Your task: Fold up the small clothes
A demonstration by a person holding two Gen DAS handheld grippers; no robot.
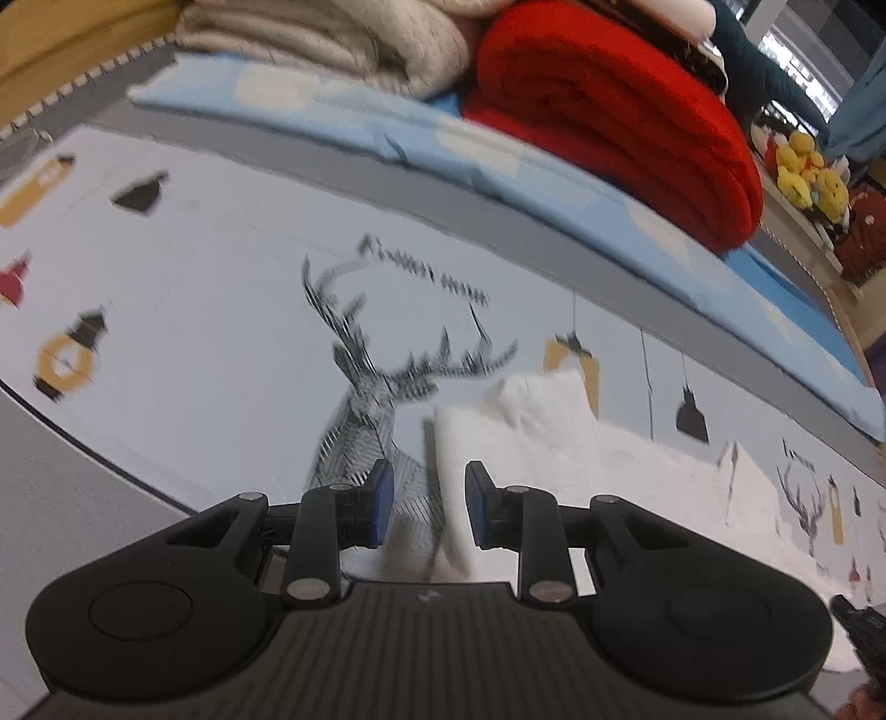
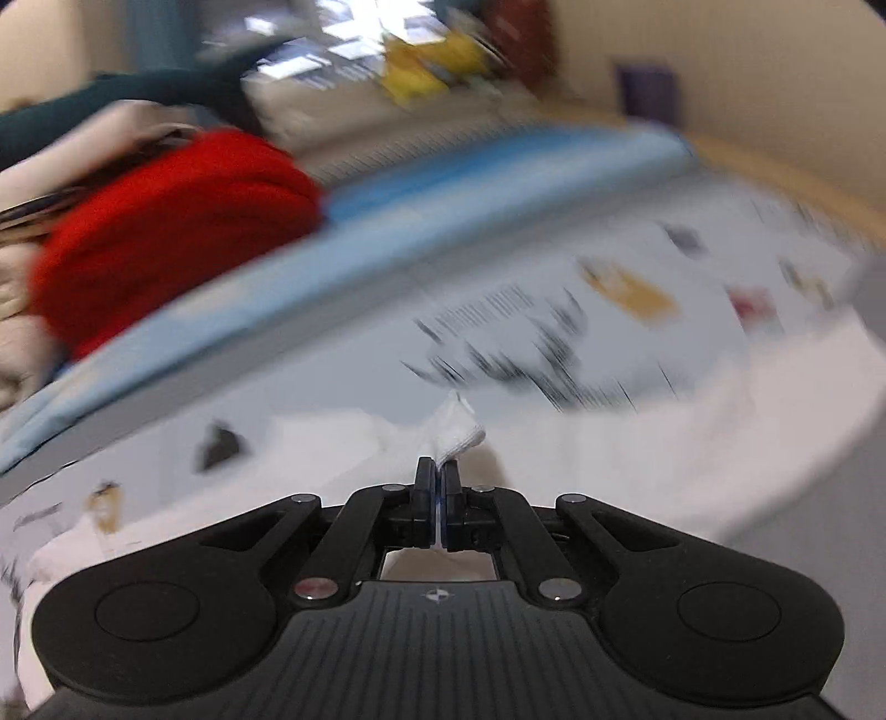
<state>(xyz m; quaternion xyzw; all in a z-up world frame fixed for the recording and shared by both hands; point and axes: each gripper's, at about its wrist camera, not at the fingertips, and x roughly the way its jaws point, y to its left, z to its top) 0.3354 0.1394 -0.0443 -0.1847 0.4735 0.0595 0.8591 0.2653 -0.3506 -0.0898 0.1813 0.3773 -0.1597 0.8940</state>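
The pale grey-blue bedsheet printed w/ black deer heads and hanging lamps [image 1: 221,266] covered most of both views, spread flat on a bed. Along its far edge lay a light blue quilt w/ white patches [image 1: 498,160], and on that sat a thick rolled red fleece blanket [image 1: 609,111] beside a folded cream knit blanket [image 1: 332,39]. Yellow plush toys [image 1: 811,177] sat further back at the right, small and soft-focus.

The small white textured cloth [image 1: 554,443] lay on the sheet just right of the big deer print, stretching off to the right w/ a raised fold at its near left end.

Left claw [image 1: 426,504] hung low over that fold, blue pads apart; the cloth's left edge ran up between them, but whether either pad touched it I couldn't tell.

Right claw [image 2: 438,487], in a heavily blurred view, had its jaws pressed together on a corner of the white cloth, a small folded tip [image 2: 457,429] sticking up past the fingertips.
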